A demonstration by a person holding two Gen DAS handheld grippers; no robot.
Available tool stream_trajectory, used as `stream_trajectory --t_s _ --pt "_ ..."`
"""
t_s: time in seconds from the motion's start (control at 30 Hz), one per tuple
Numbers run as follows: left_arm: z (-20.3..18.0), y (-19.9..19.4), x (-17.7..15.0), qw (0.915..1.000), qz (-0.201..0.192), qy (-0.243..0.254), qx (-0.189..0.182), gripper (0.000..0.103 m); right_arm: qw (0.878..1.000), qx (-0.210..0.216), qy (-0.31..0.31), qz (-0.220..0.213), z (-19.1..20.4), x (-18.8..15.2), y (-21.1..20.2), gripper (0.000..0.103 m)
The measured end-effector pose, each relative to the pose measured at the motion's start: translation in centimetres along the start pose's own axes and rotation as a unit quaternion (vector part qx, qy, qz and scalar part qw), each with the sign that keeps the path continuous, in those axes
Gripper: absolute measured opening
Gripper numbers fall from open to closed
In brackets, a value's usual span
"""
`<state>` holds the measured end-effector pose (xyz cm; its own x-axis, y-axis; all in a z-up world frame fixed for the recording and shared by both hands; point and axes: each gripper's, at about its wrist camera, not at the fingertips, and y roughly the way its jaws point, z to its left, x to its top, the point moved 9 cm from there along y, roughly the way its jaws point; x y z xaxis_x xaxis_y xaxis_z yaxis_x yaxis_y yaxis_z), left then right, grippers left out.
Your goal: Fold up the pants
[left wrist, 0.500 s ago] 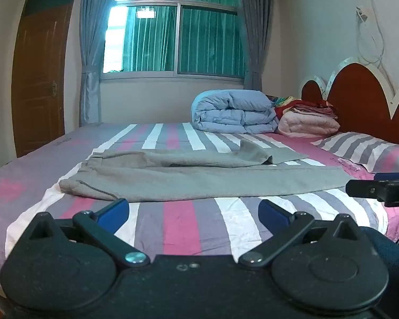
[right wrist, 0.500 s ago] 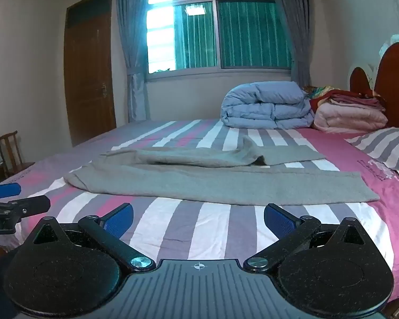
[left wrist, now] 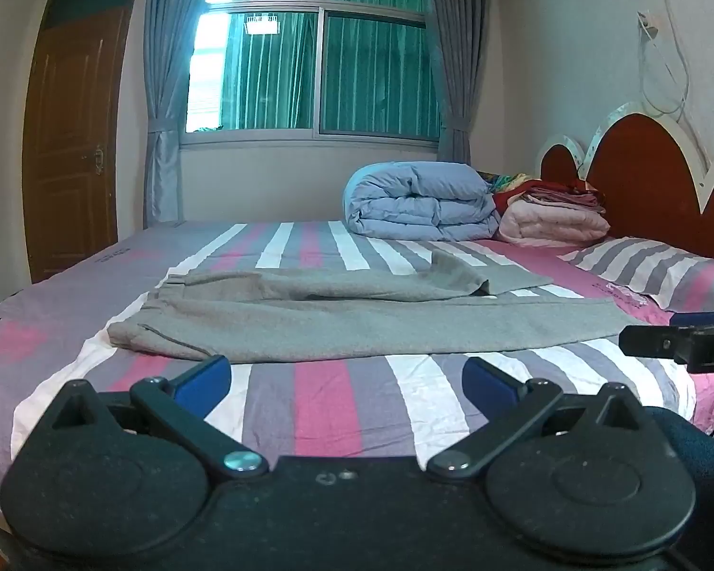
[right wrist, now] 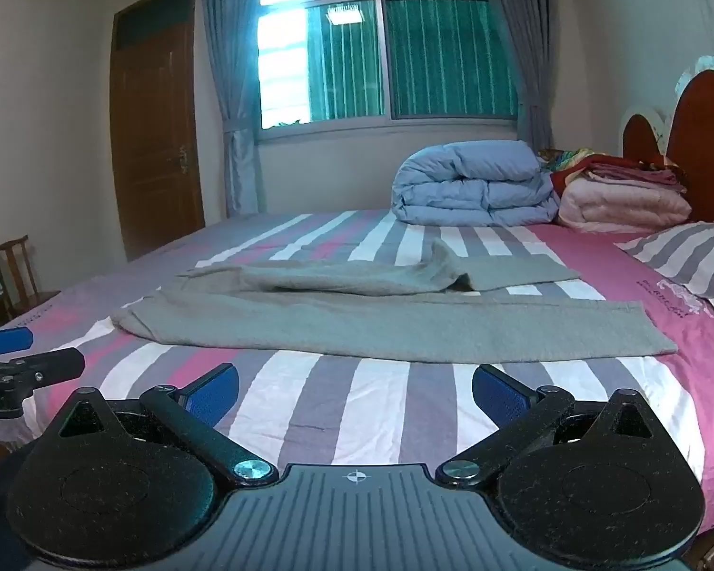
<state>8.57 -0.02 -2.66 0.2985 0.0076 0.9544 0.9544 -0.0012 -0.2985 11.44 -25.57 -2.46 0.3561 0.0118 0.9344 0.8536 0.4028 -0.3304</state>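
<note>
Lying flat across the striped bed (left wrist: 328,395), the grey pants (left wrist: 357,323) stretch sideways, waistband toward the door (left wrist: 71,142) side and leg ends toward the headboard (left wrist: 642,176). The farther leg is creased and partly doubled over itself, nearer the window (left wrist: 319,62) than the smooth front leg. Beyond the pants sit a folded blue duvet (left wrist: 419,200) and a pink blanket stack (left wrist: 552,219), with a striped pillow (left wrist: 661,271) beside the headboard. The left hand-held gripper (left wrist: 345,380) hovers short of the pants' near edge, its blue pads spread wide and holding nothing. The right hand-held gripper (right wrist: 354,392) hovers likewise before the pants, spread apart and empty.
</note>
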Motion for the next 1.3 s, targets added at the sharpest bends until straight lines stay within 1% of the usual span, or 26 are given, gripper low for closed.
stream_trajectory --t_s 0.5,0.7,1.3 --pt "0.5 0.03 0.1 1.0 0.001 0.0 -0.001 0.097 1.0 -0.001 0.002 0.003 -0.06 0.08 0.14 0.103" --pt "0.44 0.07 0.23 1.0 0.0 0.0 0.001 0.097 1.0 -0.002 0.005 0.003 -0.21 -0.78 0.43 0.103" --pt "0.09 -0.2 0.12 1.0 -0.003 0.002 0.003 0.097 1.0 -0.002 0.005 0.005 -0.17 -0.64 0.51 0.103"
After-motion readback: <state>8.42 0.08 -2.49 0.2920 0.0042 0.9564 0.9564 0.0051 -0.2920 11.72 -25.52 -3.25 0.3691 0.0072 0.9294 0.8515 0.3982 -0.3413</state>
